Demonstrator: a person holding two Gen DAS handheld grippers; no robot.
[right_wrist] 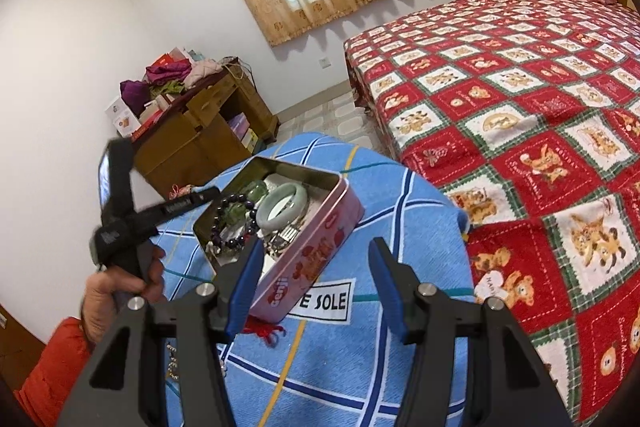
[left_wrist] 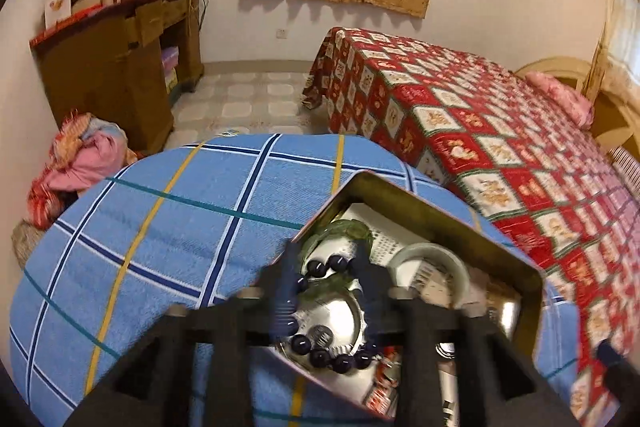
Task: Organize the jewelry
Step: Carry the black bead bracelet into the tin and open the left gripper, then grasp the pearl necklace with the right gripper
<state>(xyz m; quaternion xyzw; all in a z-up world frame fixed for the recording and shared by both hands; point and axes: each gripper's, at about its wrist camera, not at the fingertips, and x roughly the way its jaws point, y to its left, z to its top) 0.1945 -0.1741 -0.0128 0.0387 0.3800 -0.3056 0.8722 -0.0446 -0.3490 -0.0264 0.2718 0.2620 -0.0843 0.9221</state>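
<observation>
We see an open pink tin (right_wrist: pixel 304 269) lying on the blue checked cloth, its metal inside bare. In it lie a bracelet of dark round beads (right_wrist: pixel 234 223), a pale green bangle (right_wrist: pixel 282 207) and a darker green bangle (right_wrist: pixel 256 189), close together and partly overlapping.

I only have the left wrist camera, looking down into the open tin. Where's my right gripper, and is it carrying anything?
Observer: The right gripper hovers over the tin's near side, jaws open with nothing held.
Operator: What does the tin look like from outside?
Observer: Its outer wall is pink with red print.
Operator: Is anything lying outside the tin on that side?
Observer: Yes, a tuft of red thread lies on the blue checked cloth beside the tin's near corner.
</observation>
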